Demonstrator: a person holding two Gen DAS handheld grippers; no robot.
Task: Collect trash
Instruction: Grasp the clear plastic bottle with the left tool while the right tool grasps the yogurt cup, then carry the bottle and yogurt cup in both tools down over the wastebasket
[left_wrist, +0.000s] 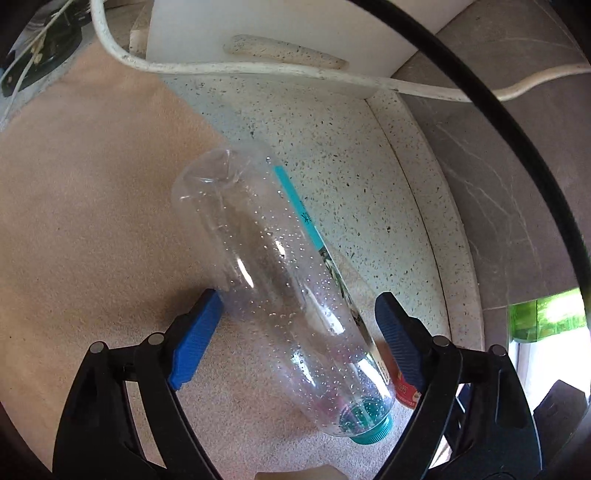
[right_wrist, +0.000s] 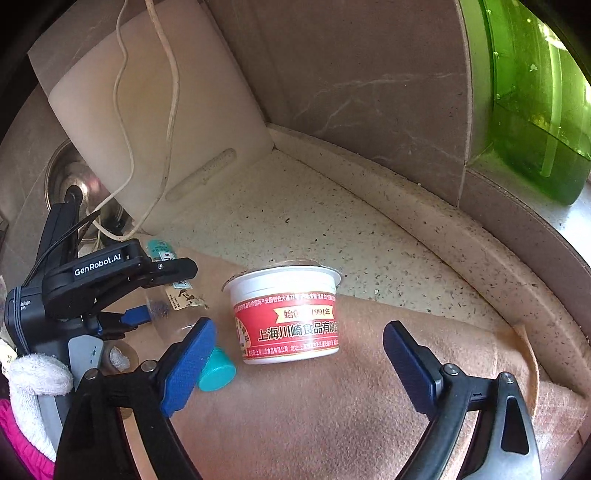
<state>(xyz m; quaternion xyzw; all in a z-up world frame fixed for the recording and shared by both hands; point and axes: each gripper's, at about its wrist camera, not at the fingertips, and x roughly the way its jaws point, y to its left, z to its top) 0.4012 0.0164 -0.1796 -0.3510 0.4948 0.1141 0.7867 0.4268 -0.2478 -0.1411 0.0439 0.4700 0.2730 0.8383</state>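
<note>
Trash counts two pieces: one clear bottle (left_wrist: 280, 288) lying on the cloth (left_wrist: 85, 206), one red cup (right_wrist: 286, 314) beside it near the cloth's far edge. The left gripper (left_wrist: 297, 321) straddles the bottle, jaws spread; the right gripper (right_wrist: 299, 349) gapes before the cup. Beyond, bare counter (right_wrist: 295, 206) runs to the wall corner.
</note>
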